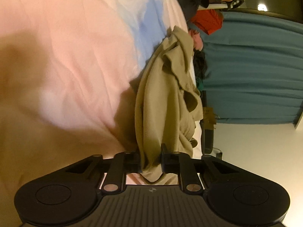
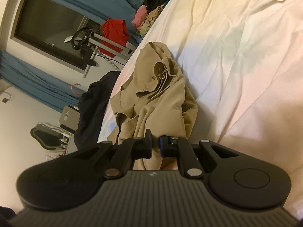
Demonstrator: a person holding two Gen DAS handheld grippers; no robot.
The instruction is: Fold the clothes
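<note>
A crumpled khaki garment (image 1: 166, 98) lies bunched on the pale bed sheet (image 1: 66, 47). My left gripper (image 1: 151, 157) is shut on one end of it, with the cloth pinched between the jaws and trailing away. In the right wrist view the same khaki garment (image 2: 157, 94) is heaped on the bed sheet (image 2: 236, 47), and my right gripper (image 2: 155, 145) is shut on its near edge. Both views are rolled sideways.
A pile of other clothes (image 2: 149, 17), pink, black and green, sits at the bed's far edge. A dark garment (image 2: 94, 109) hangs off the bed side. Teal curtains (image 1: 251, 66), a red cloth (image 2: 115, 34) and a window (image 2: 51, 28) lie beyond the bed.
</note>
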